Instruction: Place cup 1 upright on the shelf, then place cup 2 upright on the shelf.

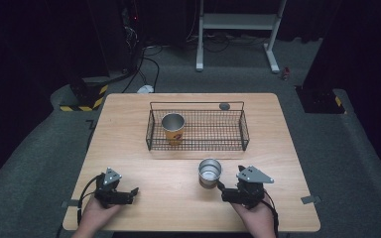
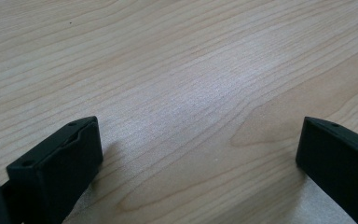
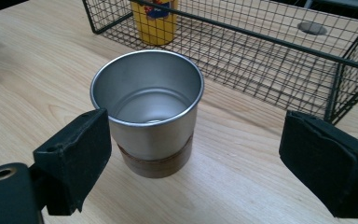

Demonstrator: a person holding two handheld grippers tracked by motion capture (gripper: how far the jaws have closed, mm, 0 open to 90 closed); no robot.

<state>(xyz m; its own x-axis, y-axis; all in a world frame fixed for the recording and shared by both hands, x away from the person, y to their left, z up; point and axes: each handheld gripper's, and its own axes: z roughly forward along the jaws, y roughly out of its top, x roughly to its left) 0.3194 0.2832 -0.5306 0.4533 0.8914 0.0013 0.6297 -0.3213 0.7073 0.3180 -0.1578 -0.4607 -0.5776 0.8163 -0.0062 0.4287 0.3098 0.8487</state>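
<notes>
The right claw point(image 3: 193, 154) sits closest in the right gripper view, its black jaws spread wide and released, the left one just beside the steel cup point(image 3: 148, 109) and the right one well apart from it. The cup stands upright on the counter point(image 1: 144, 163), mouth up, its long axis vertical, a brown band around its base, near the front of the wire basket point(image 1: 197, 130) but outside it. A yellow cup point(image 1: 173, 128) stands inside the basket at its left end. To grip well, I judge the claw should slide forward and centre the cup between the jaws, close on the wall below the rim, and keep level so the cup does not tip. The left claw point(image 2: 198, 154) rests released over bare counter, holding nothing.
</notes>
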